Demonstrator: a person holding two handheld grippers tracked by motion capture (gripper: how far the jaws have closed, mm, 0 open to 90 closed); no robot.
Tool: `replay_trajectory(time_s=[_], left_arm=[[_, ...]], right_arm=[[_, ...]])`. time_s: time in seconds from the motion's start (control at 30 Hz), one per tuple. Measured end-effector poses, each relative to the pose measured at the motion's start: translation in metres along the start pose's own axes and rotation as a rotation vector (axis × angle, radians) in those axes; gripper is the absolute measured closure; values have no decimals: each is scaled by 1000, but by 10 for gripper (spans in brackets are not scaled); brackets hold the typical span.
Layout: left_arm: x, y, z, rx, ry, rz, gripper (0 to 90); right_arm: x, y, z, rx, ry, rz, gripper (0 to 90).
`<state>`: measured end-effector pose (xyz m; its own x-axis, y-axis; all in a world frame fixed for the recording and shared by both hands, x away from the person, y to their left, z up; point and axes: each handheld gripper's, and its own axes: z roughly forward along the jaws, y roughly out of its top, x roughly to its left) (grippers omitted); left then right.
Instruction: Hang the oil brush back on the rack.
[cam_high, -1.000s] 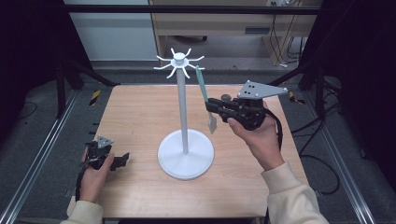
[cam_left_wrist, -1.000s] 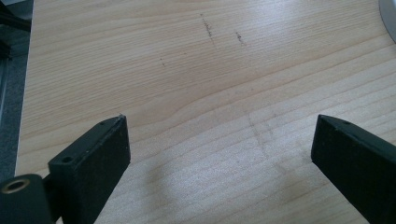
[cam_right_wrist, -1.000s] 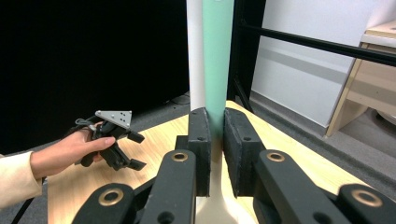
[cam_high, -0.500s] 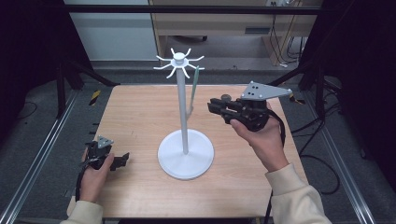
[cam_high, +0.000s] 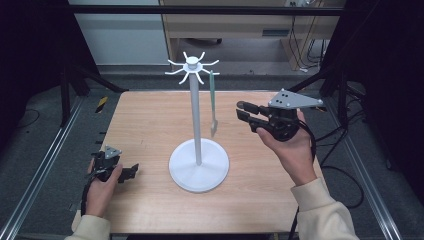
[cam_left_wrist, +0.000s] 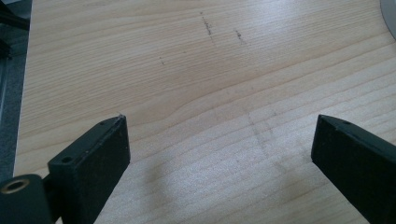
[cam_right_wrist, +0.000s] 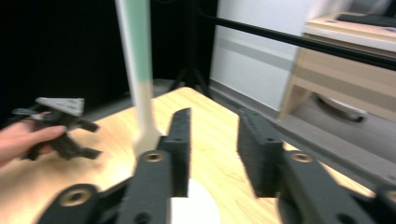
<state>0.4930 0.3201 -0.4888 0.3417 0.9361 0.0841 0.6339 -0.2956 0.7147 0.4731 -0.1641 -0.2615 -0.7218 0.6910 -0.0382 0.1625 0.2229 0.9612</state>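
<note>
Green-handled pale spatula (cam_high: 212, 102) hangs from a hook of the white metal rack (cam_high: 197, 125) mid-desk, free of both claws. Right claw (cam_high: 245, 111) is open, empty, just beside the spatula toward the desk's right edge. Left claw (cam_high: 131, 171) is open, idle near the front-left corner. Hanging looks done; only retreat is left.

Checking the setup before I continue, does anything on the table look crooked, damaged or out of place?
Nothing stands out. The white hook stand stands upright on the wooden table, and the green-handled utensil hangs straight from one hook, with the open right gripper apart from it.
</note>
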Motion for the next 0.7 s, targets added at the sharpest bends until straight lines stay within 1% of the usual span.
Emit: replay_trajectory(time_s=[0.1,0.17,0.3,0.33,0.4,0.53,0.63,0.7], left_arm=[[0,0,0,0,-1,-1,40],[0,0,0,-1,0,0,39],[0,0,0,-2,-2,0,39],[0,0,0,-3,-2,0,39],[0,0,0,-3,-2,0,38],[0,0,-1,-10,-6,2,37],[-1,0,-1,-14,-7,4,35],[-1,0,-1,-12,-7,6,34]], right_arm=[[-1,-3,0,-1,-71,-8,500],[-3,-5,-1,-11,-113,-2,416],[-7,-9,-2,-10,-158,15,317],[-6,-11,-2,-13,-186,18,286],[-6,-15,-4,-13,-220,5,253],[-8,-24,-6,15,-272,27,180],[-9,-35,-8,24,-305,37,140],[-10,-40,-10,31,-313,39,127]])
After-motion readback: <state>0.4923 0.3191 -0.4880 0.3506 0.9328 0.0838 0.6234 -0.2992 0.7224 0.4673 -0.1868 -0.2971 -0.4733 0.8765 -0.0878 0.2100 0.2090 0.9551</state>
